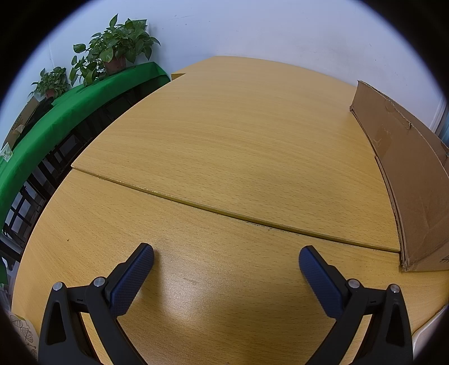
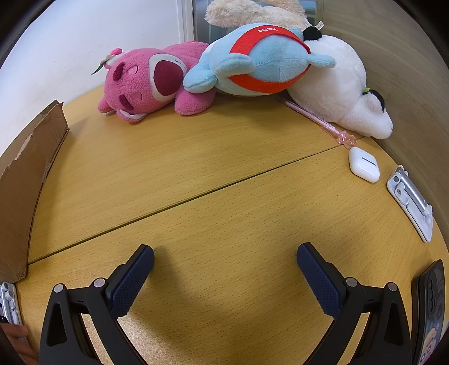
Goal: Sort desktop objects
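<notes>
Both the left gripper [image 1: 226, 257] and right gripper [image 2: 225, 255] hung over the bare wooden desk [image 2: 196, 174] with jaws spread apart, holding nothing. Along the desk's far edge lay a pink plush [image 2: 146, 81], a blue plush [image 2: 252, 60] and a white plush [image 2: 336, 87]; a pink pen [image 2: 322, 120], white earbud case [image 2: 364, 165] and phone stand [image 2: 411, 202] sat near the right edge. A cardboard box [image 2: 25, 174] stood at the left edge.

A: Any text readable?
B: Just one. Red band [image 2: 269, 36] on the blue plush [image 2: 252, 64], white letters, upside down, looks like "hatta" but not sure.
A: The box?
B: Black marks low on the box [image 1: 446, 259] in left view, cut off, can't read.
A: Plush tag?
B: Small white tag [image 2: 319, 26] w/ print, too tiny.
A: Phone case?
B: Phone [image 2: 430, 311] has cartoon art only, no words I can make out.
</notes>
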The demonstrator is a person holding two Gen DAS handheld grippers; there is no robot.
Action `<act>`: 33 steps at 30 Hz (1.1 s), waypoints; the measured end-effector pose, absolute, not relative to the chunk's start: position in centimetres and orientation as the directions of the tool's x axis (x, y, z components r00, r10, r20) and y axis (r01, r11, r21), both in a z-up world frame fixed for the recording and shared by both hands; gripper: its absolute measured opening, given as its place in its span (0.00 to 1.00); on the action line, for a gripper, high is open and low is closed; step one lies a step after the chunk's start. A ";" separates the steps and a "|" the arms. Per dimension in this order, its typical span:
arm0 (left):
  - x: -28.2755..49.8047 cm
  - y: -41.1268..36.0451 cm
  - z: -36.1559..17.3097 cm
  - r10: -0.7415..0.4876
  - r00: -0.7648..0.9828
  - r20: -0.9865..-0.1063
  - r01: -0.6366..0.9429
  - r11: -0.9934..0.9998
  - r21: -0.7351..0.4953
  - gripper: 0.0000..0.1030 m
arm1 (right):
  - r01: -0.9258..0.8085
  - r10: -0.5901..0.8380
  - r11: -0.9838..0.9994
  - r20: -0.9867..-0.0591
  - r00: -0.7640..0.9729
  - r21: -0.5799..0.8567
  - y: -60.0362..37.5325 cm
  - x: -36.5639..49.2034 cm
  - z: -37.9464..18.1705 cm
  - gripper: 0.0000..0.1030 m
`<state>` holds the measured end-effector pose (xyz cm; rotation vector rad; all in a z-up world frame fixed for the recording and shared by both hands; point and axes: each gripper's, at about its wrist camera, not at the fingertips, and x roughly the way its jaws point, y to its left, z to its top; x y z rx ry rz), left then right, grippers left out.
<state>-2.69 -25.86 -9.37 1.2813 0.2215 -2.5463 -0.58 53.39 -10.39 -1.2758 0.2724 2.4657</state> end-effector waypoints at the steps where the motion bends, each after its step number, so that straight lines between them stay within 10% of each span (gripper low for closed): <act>1: -2.7 -25.8 -9.4 -0.180 -0.567 -0.804 0.316 -0.949 -0.010 1.00 | -0.391 0.218 -0.920 -0.817 -0.533 0.010 53.4 -0.6 -10.4 1.00; 33: 5.1 -20.6 -4.6 -0.089 -0.673 -0.734 0.172 -0.984 -0.039 1.00 | -0.426 0.238 -0.905 -0.818 -0.524 0.009 53.4 -1.0 -10.5 1.00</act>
